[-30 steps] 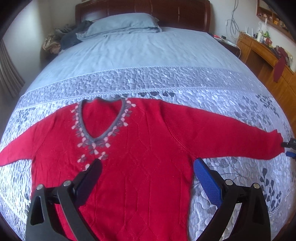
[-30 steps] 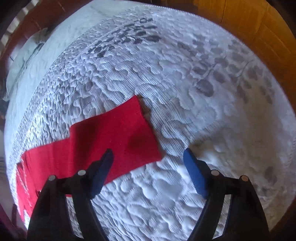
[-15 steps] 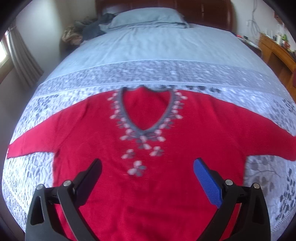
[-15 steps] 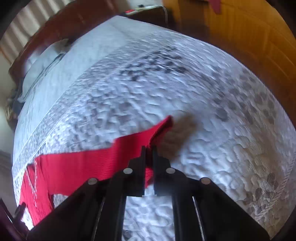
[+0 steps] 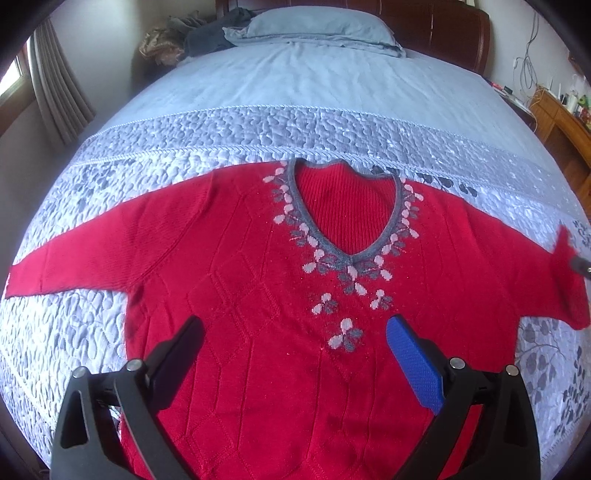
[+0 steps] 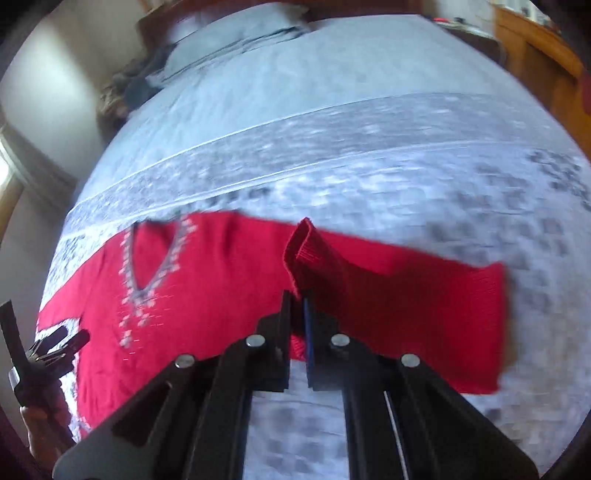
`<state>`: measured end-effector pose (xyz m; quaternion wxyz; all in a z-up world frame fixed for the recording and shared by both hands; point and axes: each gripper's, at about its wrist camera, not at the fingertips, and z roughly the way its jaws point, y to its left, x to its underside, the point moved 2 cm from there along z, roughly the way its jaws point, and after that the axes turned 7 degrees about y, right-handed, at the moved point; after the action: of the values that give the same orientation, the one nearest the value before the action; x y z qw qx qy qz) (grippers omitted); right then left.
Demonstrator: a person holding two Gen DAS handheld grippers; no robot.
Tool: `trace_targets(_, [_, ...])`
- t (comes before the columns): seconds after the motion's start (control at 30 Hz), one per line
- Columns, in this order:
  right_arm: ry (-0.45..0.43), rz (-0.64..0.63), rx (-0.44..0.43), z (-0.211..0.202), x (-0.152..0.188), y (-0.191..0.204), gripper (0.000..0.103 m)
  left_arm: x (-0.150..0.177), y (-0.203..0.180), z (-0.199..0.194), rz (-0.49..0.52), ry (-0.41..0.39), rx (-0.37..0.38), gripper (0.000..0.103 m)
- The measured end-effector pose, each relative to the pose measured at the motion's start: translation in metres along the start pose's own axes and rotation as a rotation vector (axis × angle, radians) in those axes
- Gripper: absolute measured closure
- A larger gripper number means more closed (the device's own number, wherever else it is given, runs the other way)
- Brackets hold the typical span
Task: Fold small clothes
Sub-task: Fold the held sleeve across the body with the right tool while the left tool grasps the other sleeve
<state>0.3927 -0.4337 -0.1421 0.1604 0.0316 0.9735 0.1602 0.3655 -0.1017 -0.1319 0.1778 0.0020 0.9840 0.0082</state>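
We see the sweater (image 5: 258, 295) lying sleeves-wide across the bed (image 5: 314, 92), neckline toward the pillow (image 5: 317, 22); right tool (image 6: 299, 295) clenches its cuff, left tool (image 5: 295, 332) released.

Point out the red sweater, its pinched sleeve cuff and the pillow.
red sweater (image 5: 280, 314): left wrist view, chest panel.
sleeve cuff (image 6: 308, 254): right wrist view, ribbed end above the right claw.
pillow (image 5: 317, 24): left wrist view, top face.

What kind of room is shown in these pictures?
Most likely a bedroom: a wide bed with a pale blue quilted bedspread, a blue pillow against a dark wooden headboard, and a grey window curtain.
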Motion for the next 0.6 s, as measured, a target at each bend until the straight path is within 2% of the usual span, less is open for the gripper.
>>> trace_targets(0.1, [0.044, -0.039, -0.054, 0.029, 0.005, 0.044, 0.098, 0.000, -0.002, -0.002, -0.010, 0.009, 0.051, 0.004])
trace_targets(0.2, [0.101, -0.055, -0.076, 0.050, 0.012, 0.065, 0.092, 0.000, -0.009, -0.001, -0.002, 0.026, 0.112, 0.004])
trace_targets(0.23, [0.100, -0.047, -0.094, 0.049, 0.016, 0.063, 0.091, 0.000, -0.014, 0.000, 0.003, 0.038, 0.151, 0.004])
trace_targets(0.3, [0.070, -0.024, -0.111, 0.036, 0.024, 0.054, 0.078, 0.000, -0.025, 0.002, 0.012, 0.064, 0.227, 0.004])
trace_targets(0.4, [0.021, 0.016, -0.113, 0.010, 0.038, 0.026, 0.078, -0.003, -0.057, 0.012, 0.050, 0.125, 0.342, 0.005])
trace_targets(0.5, [0.011, 0.031, -0.053, -0.005, 0.059, -0.003, 0.078, -0.006, -0.096, 0.030, 0.073, 0.189, 0.425, 0.005])
trace_targets(0.6, [-0.009, 0.039, -0.024, -0.019, 0.086, -0.023, 0.078, -0.007, -0.127, 0.051, 0.079, 0.260, 0.459, 0.010])
